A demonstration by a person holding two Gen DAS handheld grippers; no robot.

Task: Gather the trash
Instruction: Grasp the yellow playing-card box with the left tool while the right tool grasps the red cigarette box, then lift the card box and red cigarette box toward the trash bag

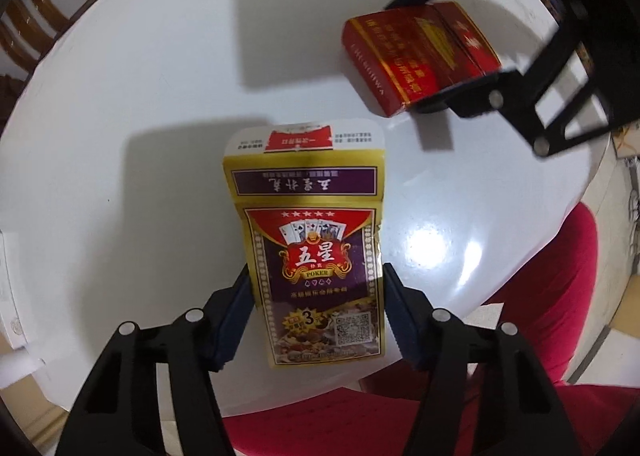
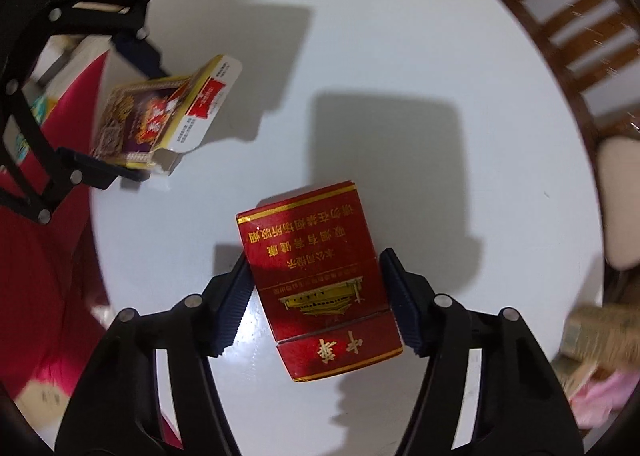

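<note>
My left gripper [image 1: 316, 296] is shut on a yellow and purple poker card box [image 1: 312, 244] with its top flap open, held above the round white table [image 1: 140, 76]. My right gripper [image 2: 314, 288] is shut on a red cigarette pack [image 2: 316, 280] with gold lettering, also held above the table. Each gripper and its box shows in the other view: the cigarette pack [image 1: 416, 56] at upper right in the left wrist view, the card box [image 2: 160, 116] at upper left in the right wrist view.
A red upholstered seat [image 1: 540, 296] lies beside the table. A brown wooden chair back [image 2: 580, 36] stands past the far table edge. Blurred clutter [image 2: 592, 356] sits at the lower right of the right wrist view.
</note>
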